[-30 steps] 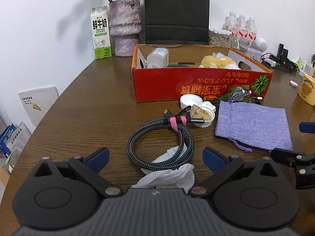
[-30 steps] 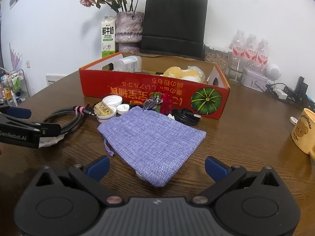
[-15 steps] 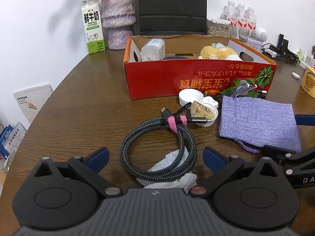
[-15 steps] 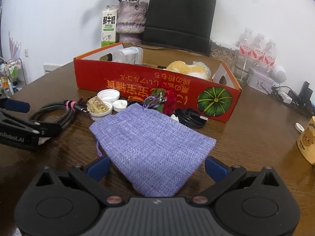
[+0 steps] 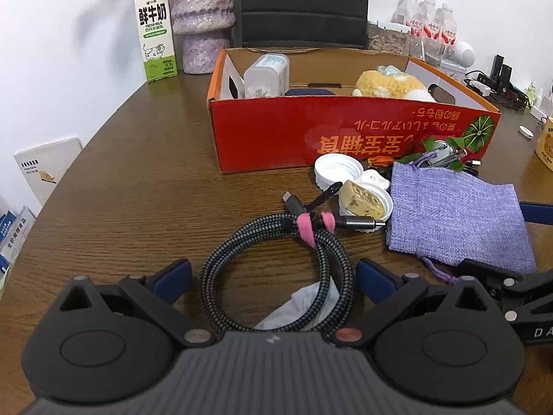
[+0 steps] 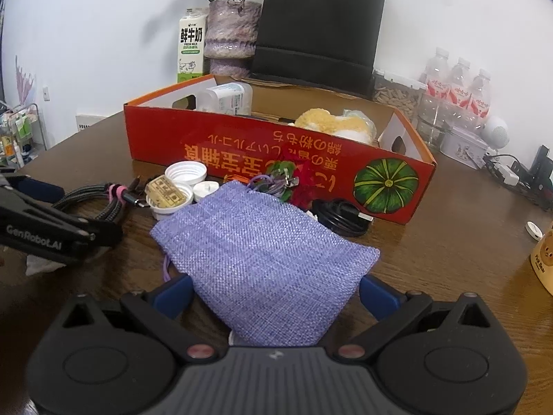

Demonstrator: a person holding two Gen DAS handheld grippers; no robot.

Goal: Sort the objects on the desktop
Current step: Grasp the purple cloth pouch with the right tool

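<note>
Holding both tongs spread, we have the left tongs [image 5: 271,278] straddling the coiled cable [image 5: 276,269] and the right tongs [image 6: 274,294] straddling the purple pouch [image 6: 262,252] at 6 o'clock on the desk [image 5: 138,200]. Only the right view shows "GenRobot.AI" on the left tool and a black cord [image 6: 342,216] at 3 o'clock. The milk carton [image 5: 155,31] reads "FRESH MILK".
</note>
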